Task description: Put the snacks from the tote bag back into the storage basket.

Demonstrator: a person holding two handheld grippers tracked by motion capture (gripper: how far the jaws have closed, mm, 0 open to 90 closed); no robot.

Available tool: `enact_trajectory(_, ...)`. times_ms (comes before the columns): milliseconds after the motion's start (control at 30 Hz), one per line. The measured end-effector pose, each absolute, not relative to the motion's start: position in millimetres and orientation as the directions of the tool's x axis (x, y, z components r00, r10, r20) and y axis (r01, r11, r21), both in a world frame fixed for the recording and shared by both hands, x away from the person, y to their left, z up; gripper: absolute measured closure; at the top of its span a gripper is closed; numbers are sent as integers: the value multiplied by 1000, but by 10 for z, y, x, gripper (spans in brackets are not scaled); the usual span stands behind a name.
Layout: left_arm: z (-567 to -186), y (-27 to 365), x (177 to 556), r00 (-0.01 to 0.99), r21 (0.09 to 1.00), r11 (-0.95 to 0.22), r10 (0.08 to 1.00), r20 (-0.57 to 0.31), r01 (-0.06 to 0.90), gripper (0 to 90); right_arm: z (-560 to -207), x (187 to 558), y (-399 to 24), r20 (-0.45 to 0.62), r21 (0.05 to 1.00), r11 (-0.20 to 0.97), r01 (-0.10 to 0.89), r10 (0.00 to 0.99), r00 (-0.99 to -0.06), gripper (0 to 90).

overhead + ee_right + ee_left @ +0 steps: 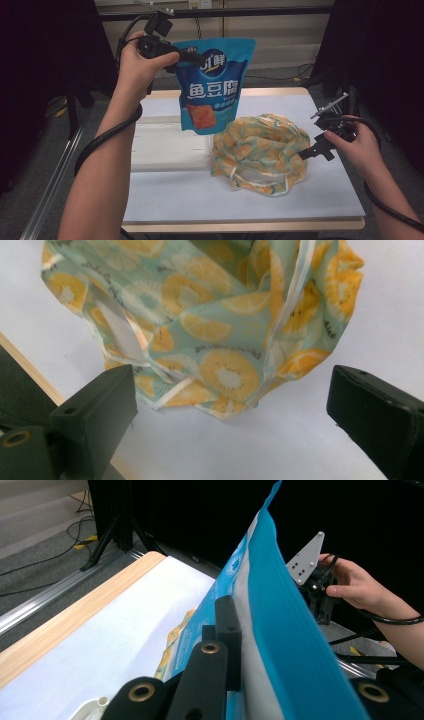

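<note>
Left claw (192, 57) grips blue pouch (214, 85) above fruit-print bag (260, 150).

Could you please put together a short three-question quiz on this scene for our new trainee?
1. What does the left gripper hold in the air?
2. True or false: the right gripper is clamped on the fruit-print bag.
3. Which lies beside the fruit-print bag on the table: (a) a white tray, (b) a red bowl, (c) a green bottle?

Key:
1. A blue snack pouch, gripped near its top edge.
2. False: its jaws stand open, just short of the bag.
3. (a)
</note>
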State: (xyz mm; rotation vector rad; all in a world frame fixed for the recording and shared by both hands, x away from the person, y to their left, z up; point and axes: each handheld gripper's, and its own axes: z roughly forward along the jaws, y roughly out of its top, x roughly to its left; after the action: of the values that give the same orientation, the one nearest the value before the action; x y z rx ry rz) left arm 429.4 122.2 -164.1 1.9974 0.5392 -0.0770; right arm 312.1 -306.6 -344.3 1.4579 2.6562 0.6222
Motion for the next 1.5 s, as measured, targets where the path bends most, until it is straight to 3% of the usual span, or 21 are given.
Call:
enact_trajectory(733, -1863, 1567, 4386, 876, 824, -361, 381, -297, 436, 900, -3741, 2970, -3043, 99, 356, 490, 796, 827, -553, 54)
enact_trajectory(1500, -2292, 1678, 4486, 862, 790, -389, 387, -327, 474, 900, -3892, 2878, -3078, 130, 388, 473, 791, 821, -555, 53)
